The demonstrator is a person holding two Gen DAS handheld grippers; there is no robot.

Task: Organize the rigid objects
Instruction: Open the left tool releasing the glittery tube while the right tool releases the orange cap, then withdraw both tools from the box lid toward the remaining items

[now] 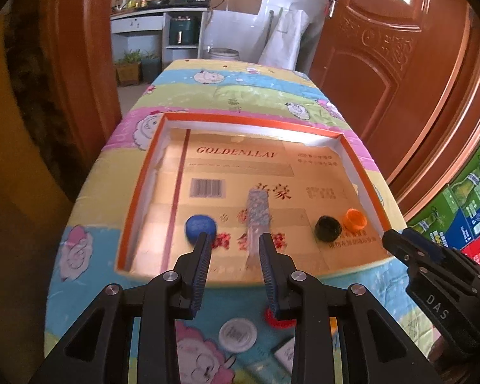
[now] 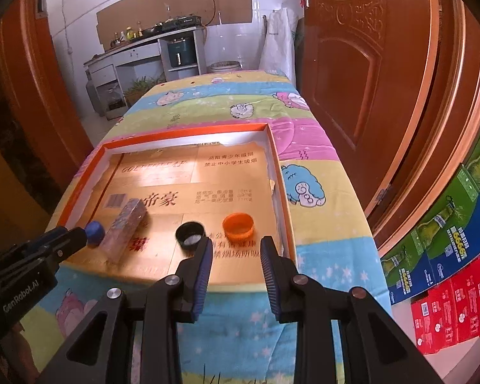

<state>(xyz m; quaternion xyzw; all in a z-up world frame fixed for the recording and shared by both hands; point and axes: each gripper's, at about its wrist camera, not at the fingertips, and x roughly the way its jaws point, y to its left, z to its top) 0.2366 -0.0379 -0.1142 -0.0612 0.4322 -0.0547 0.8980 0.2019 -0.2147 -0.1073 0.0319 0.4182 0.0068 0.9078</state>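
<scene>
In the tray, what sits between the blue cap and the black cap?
A long patterned block lies between the blue cap and the black cap; both wrist views show it.

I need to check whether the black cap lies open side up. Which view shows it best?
The right wrist view: the black cap sits near centre, hollow side up, pale inside visible. The left wrist view shows it only as a blurred dark lump beside the orange cap.

Blue cap (image 1: 200, 228), maybe glittery block (image 1: 256, 212), black (image 1: 328, 228) & orange caps (image 1: 356, 218) in tray (image 1: 137, 192).
</scene>
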